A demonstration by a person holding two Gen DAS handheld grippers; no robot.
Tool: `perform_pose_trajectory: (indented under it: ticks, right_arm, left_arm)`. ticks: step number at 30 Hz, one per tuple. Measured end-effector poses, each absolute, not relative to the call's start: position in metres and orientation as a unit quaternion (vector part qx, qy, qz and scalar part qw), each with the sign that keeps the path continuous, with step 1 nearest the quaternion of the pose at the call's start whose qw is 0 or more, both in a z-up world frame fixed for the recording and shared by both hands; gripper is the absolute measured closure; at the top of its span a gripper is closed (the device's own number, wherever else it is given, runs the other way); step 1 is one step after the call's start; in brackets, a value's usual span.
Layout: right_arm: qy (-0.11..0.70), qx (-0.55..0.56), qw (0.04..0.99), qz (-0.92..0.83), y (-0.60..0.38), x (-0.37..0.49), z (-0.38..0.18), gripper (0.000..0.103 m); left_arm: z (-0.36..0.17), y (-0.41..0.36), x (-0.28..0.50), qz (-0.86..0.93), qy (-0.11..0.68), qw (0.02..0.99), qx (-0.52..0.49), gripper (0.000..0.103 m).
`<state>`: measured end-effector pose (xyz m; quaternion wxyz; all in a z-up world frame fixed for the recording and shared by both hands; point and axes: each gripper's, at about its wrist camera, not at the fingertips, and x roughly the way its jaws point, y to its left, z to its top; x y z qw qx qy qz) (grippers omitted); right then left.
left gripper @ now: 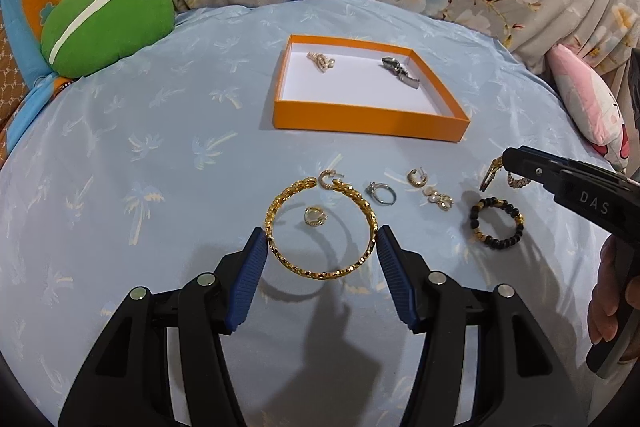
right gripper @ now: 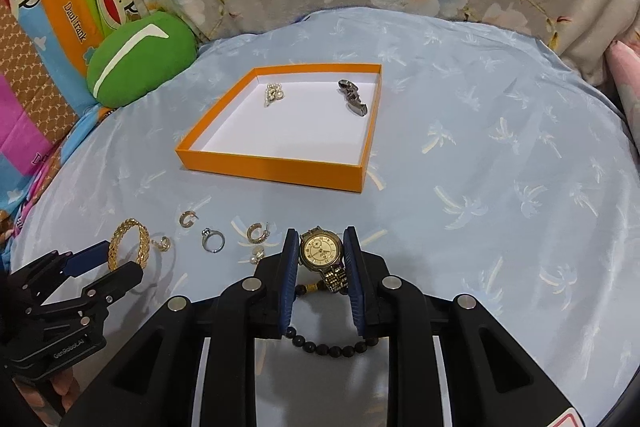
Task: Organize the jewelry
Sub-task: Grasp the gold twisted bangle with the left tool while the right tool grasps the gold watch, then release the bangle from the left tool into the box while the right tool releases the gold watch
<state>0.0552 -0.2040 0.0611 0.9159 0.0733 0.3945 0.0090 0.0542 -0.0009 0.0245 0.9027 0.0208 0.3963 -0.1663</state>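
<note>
The orange box is sitting toward the bed's far edge, already holding two pieces. The right hand-held gripper is clamping the gold watch near the bed's front edge. The left hand-held gripper is spreading wide around the gold bangle, not yet squeezing. Several earrings, a silver ring and a beaded bracelet are waiting outside the box.

The bangle lies between the left gripper's jaws, a small ring inside it. The watch sits between the right gripper's jaws, above the bead bracelet. The box lies beyond both, holding two pieces.
</note>
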Motion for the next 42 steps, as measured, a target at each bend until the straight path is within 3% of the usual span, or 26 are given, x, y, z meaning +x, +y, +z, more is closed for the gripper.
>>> perform_pose_trajectory:
  ticks: [12,23,33,42]
  right_arm:
    - [0.369,0.075,0.926,0.005,-0.215,0.098,0.093,0.082]
    - [0.362,0.105,0.926,0.004,-0.222,0.186,0.090,0.082]
    - [0.382,0.129,0.915,0.004,-0.226,0.226,0.047,0.082]
    - [0.406,0.120,0.906,0.001,-0.225,0.212,0.023,0.081]
  left_arm:
    - [0.066,-0.013,0.088,-0.175,0.357,0.917,0.036,0.048]
    - [0.084,-0.045,0.186,-0.197,0.342,0.918,0.032,0.048]
    - [0.045,-0.073,0.254,-0.212,0.382,0.899,0.021,0.048]
    - [0.021,-0.076,0.250,-0.214,0.400,0.891,0.035,0.048]
